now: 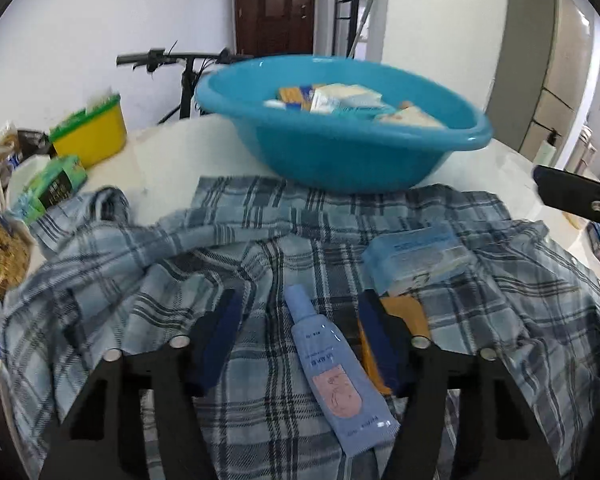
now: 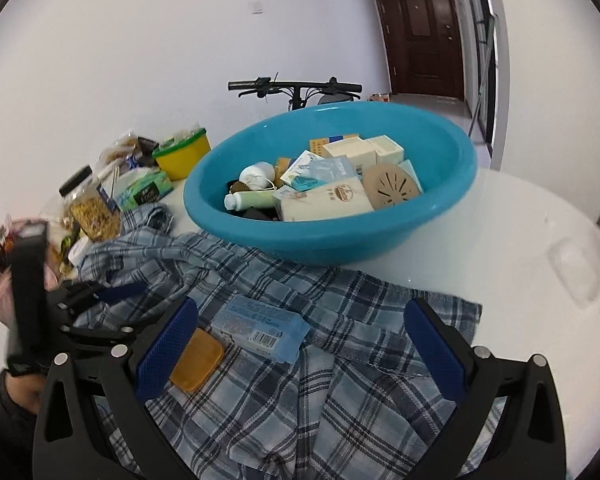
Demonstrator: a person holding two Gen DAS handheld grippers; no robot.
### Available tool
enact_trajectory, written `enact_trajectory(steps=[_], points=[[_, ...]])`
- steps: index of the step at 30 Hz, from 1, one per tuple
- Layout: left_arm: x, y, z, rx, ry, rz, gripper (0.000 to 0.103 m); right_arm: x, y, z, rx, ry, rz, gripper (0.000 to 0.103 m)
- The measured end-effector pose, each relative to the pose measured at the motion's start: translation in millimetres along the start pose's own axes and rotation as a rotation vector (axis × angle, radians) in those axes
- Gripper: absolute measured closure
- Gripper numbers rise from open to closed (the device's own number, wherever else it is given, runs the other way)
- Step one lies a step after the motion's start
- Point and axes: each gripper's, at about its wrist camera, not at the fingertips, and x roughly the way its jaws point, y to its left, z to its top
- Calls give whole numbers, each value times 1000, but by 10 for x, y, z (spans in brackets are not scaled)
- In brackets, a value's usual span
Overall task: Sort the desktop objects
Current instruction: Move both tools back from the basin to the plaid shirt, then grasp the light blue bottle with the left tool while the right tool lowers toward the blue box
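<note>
Left gripper is hanging low over a plaid shirt spread on the white table, its jaws parted and bracketing a light blue tube — pads not touching it, gaps showing on both sides. The tube is lying flat on the shirt, cap pointing toward the far side. Just right of the tube an orange flat piece is sitting partly behind the right pad, and beyond that a pale blue box is resting on the shirt.

Right gripper is hovering over the same shirt with fingers spread wide, nothing clasped — the pale blue box is lying between the jaws, nearer the left pad, clear of both pads.

Far side: a teal basin is sitting on the shirt's far edge, holding cartons, small bottles and a tissue pack. At far left a yellow tub, a snack jar and a green packet are clustering on the table. Bicycle handlebars are showing behind the basin.
</note>
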Motion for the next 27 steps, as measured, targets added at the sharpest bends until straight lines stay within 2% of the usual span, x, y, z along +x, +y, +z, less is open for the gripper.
enact_trajectory(steps=[1, 6, 10, 14, 19, 27], points=[[44, 1, 0, -4, 6, 13, 41, 2, -10, -8, 4, -4, 5, 0], [166, -17, -45, 2, 44, 3, 58, 82, -10, -38, 12, 12, 15, 0], [243, -10, -114, 0, 63, -12, 62, 102, 70, -73, -20, 24, -6, 0], [236, -32, -128, 15, 64, -2, 72, 96, 108, -86, -27, 20, 7, 0], [133, -30, -206, 2, 75, -30, 72, 110, 124, -112, -30, 29, 4, 0], [3, -74, -384, 17, 78, -31, 72, 113, 170, -119, -39, 32, 8, 0]])
